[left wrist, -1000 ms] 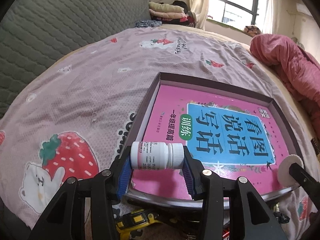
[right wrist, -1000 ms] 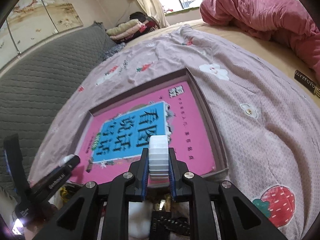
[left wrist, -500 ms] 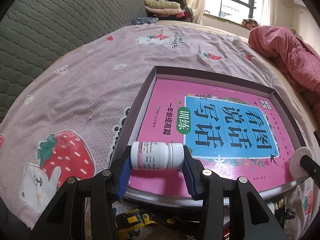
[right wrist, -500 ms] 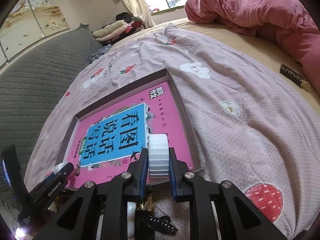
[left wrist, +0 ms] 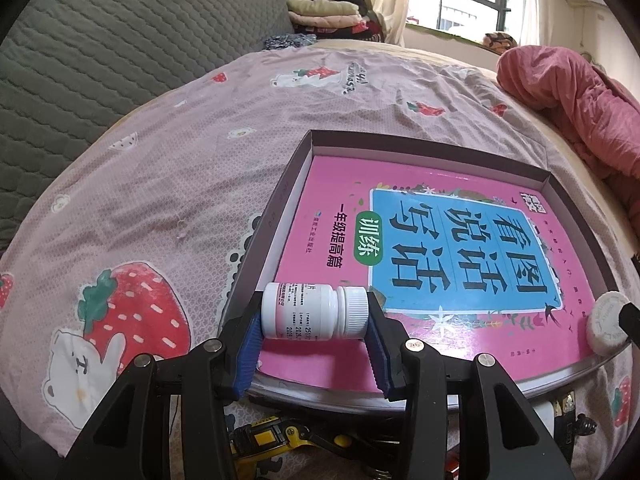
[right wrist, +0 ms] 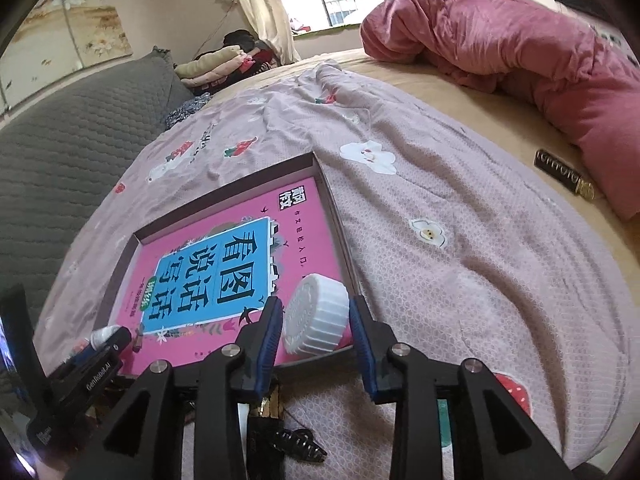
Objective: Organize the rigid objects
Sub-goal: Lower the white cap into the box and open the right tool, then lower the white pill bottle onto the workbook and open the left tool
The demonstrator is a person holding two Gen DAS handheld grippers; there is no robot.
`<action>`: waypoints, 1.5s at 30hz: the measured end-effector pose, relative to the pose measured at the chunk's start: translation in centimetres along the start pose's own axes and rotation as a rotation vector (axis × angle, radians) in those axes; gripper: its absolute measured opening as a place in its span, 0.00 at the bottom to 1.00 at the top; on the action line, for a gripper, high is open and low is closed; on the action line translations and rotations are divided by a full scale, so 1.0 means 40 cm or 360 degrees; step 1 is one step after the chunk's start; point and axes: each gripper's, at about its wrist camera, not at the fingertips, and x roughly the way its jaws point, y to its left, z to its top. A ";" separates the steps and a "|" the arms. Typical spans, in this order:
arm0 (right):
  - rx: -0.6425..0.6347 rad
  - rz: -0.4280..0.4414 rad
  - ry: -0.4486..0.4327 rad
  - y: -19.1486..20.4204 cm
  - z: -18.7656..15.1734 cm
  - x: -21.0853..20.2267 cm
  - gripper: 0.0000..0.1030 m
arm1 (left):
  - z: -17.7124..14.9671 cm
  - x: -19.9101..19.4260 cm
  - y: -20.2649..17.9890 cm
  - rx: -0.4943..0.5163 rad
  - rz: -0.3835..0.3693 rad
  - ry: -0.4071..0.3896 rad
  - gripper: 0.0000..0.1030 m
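Note:
A white pill bottle lies sideways between the blue pads of my left gripper, which is shut on it just above the near left corner of a dark shallow tray. A pink and blue book fills the tray. My right gripper hangs over the tray's near right corner, its jaws opening. Between them a white ribbed lid rests tilted on the book, with a gap at the right pad. The lid also shows in the left wrist view.
The tray sits on a pink strawberry-print sheet. A yellow tape measure and a black hair clip lie below the grippers. A pink duvet is heaped at the right, a grey quilted cushion stands at the left.
The right gripper's jaws have parted and let go of the white lid, which stood on edge between the pads and now lies tilted on the book. The left gripper and bottle kept still.

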 end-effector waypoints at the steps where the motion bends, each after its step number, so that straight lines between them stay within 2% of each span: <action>1: -0.0018 -0.0008 -0.0003 0.003 -0.002 -0.002 0.34 | 0.000 0.000 -0.002 0.0007 0.0005 0.0001 0.46; 5: -0.0048 -0.0012 -0.0009 0.011 -0.009 -0.006 0.38 | -0.003 -0.004 -0.007 0.0032 0.0029 -0.0002 0.47; 25: -0.0072 -0.0002 -0.0005 0.018 -0.016 -0.022 0.39 | -0.020 -0.035 -0.014 0.0099 0.0141 -0.0010 0.47; 28: -0.0068 0.0002 -0.0011 0.020 -0.017 -0.030 0.39 | -0.021 -0.043 -0.008 0.0086 0.0112 -0.0004 0.47; 45: -0.0044 0.0019 -0.0051 0.008 -0.013 -0.072 0.39 | -0.038 -0.070 -0.012 0.0106 0.0125 -0.0042 0.48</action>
